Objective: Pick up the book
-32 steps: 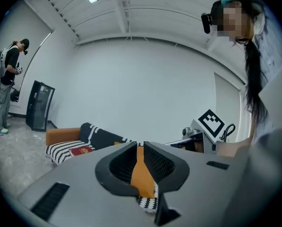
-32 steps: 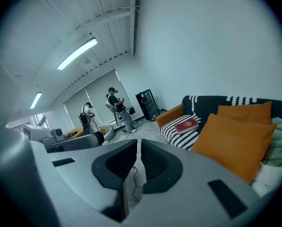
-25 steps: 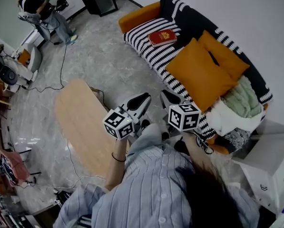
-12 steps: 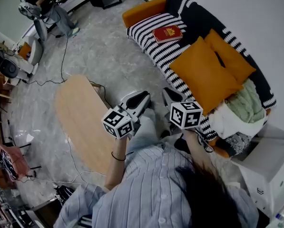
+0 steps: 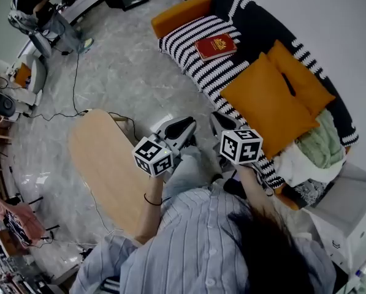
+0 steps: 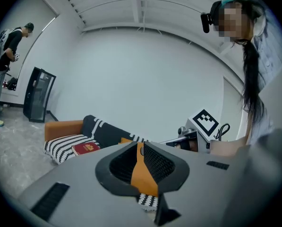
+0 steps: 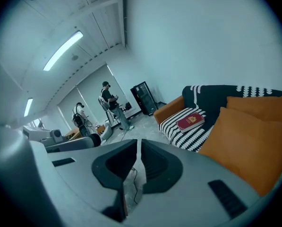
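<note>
The grey marble floor (image 5: 121, 72) is filling most of the head view. A long sofa (image 5: 192, 57) with a black-and-white striped seat and an orange arm is running from 12 o'clock down to 4 o'clock. A pale wooden oval table (image 5: 103, 164) is standing at 9 o'clock, just beside the wearer's left arm. The wearer, in a striped shirt (image 5: 195, 244), is taking up the 6 o'clock edge.

Two orange cushions (image 5: 262, 103) are leaning on the sofa at 2 o'clock. A pale green blanket (image 5: 320, 143) is lying bunched beyond them at 3 o'clock. A white cabinet (image 5: 348, 207) is standing at 4 o'clock. Another person (image 5: 32, 11) is standing far off at 10 o'clock, with a cable (image 5: 75, 84) trailing over the floor below them.

The left gripper (image 5: 184, 126) and the right gripper (image 5: 218, 122) are being held side by side near the centre, both aiming toward 12 o'clock. Each is carrying its marker cube at the rear. Their own views are showing both pairs of jaws closed, tips meeting, with nothing gripped. Only the cushion's orange is showing behind the left pair, and floor behind the right.

The red book (image 5: 216, 46) is lying flat on the striped seat at 1 o'clock from the grippers. It is near the orange arm and well apart from both grippers. It is sitting at 8 o'clock in the left gripper view and at 2 o'clock in the right gripper view.
</note>
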A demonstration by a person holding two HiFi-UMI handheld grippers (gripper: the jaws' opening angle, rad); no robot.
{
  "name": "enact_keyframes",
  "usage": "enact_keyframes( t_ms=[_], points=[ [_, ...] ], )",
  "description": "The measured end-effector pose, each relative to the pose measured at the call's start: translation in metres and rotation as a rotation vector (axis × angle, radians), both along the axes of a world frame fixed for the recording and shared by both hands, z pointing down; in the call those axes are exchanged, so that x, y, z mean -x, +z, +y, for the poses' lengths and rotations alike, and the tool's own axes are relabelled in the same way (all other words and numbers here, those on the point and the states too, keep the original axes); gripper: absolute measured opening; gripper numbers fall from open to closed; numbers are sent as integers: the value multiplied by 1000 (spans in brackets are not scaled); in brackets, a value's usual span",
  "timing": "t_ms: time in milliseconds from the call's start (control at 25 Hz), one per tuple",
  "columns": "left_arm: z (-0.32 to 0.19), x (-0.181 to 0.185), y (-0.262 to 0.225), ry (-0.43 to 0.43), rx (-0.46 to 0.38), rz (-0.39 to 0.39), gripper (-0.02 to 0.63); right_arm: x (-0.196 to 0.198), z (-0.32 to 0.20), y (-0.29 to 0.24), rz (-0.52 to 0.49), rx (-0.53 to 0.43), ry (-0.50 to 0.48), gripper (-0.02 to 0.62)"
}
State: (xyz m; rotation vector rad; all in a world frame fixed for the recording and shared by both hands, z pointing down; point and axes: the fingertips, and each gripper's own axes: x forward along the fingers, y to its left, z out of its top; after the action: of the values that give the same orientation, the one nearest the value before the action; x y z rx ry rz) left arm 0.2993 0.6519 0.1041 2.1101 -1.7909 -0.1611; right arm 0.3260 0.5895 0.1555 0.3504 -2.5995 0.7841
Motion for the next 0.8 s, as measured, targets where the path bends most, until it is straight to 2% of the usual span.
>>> enact_keyframes(
  t_ms=[400, 800],
  points=[
    [-48, 110, -3, 79, 1, 40, 35, 96, -31, 1, 48, 21, 54, 38],
    [-79, 170, -2, 169, -9, 36, 35, 149, -64, -2, 48, 22, 157, 38]
  ],
)
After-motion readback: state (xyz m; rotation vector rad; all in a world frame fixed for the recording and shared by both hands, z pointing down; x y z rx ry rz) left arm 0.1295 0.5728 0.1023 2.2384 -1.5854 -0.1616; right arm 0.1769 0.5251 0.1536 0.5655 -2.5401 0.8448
